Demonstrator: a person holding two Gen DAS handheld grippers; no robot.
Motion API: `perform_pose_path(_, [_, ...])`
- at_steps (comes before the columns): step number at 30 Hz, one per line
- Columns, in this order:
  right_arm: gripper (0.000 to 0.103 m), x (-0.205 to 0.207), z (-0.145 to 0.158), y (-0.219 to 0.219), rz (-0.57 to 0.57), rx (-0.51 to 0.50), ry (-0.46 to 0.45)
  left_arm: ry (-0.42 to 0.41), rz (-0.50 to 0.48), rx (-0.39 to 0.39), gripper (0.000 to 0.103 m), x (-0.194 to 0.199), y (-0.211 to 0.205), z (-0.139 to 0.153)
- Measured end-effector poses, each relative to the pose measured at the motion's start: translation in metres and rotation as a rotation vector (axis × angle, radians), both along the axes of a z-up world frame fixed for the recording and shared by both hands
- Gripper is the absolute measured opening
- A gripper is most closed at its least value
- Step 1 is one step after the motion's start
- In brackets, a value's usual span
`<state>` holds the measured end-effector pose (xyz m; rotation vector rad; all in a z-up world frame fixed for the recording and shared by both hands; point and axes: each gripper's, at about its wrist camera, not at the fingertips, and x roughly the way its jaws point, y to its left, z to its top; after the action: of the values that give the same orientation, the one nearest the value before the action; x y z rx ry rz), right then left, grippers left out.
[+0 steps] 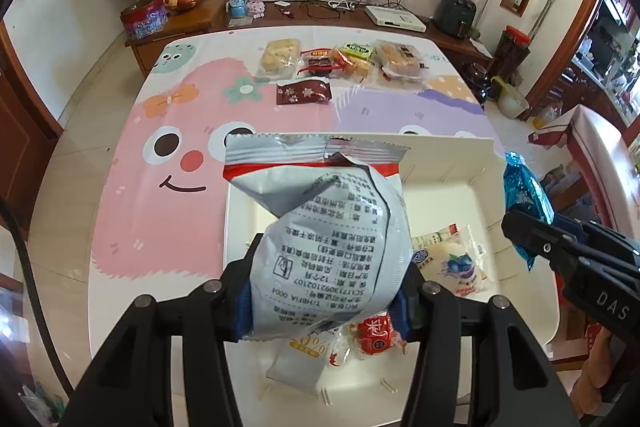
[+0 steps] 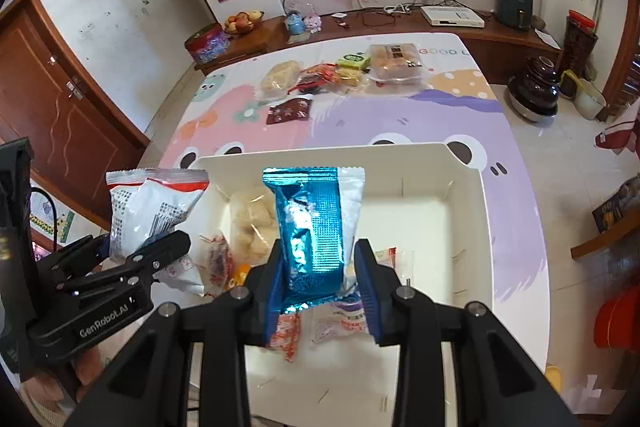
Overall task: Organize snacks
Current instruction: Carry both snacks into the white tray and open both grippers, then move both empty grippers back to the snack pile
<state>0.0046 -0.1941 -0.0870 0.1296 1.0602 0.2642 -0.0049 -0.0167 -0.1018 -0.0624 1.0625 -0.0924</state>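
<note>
Two hand-held grippers (image 1: 326, 283) (image 2: 316, 279), one silver packet (image 1: 320, 227), one blue packet (image 2: 314, 227), one white bin (image 2: 464, 187)

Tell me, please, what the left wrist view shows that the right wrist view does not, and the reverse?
Only the left wrist view shows the printed back of the silver packet in the left tool.

Only the right wrist view shows the brown door and the puffed-snack bag inside the white bin.

Both show the blue packet in the right tool, the bin, and loose snacks at the table's far end.
</note>
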Motion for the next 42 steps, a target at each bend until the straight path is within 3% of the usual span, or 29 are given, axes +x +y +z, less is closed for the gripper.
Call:
perform_pose_path(12, [0.036,0.003,-0.005,0.002,-0.031,-0.033,-0.008,0.044,0.000,0.022,0.054,0.004,-0.003,-0.015])
perform_pose_path(15, [0.041,0.004,-0.007,0.002,-0.037,-0.035,0.001,0.043,0.000,0.036,0.072,0.004,-0.004,-0.016])
perform_pose_path(16, [0.046,0.005,-0.008,0.001,-0.039,-0.034,0.005,0.041,0.003,0.034,0.082,0.004,-0.003,-0.015])
perform_pose_path(17, [0.050,0.005,-0.009,0.001,-0.042,-0.029,0.009,0.038,0.007,0.026,0.087,0.004,-0.003,-0.015])
perform_pose_path(26, [0.056,0.007,-0.016,-0.004,-0.060,-0.010,0.029,0.077,0.059,-0.001,0.090,0.007,0.007,-0.024])
perform_pose_path(35, [0.056,0.008,-0.023,-0.002,-0.054,0.002,0.048,0.030,0.044,-0.004,0.090,0.004,0.004,-0.020])
perform_pose_path(42, [0.056,0.009,-0.028,0.001,-0.044,-0.003,0.052,0.041,0.049,-0.007,0.090,0.006,0.003,-0.022])
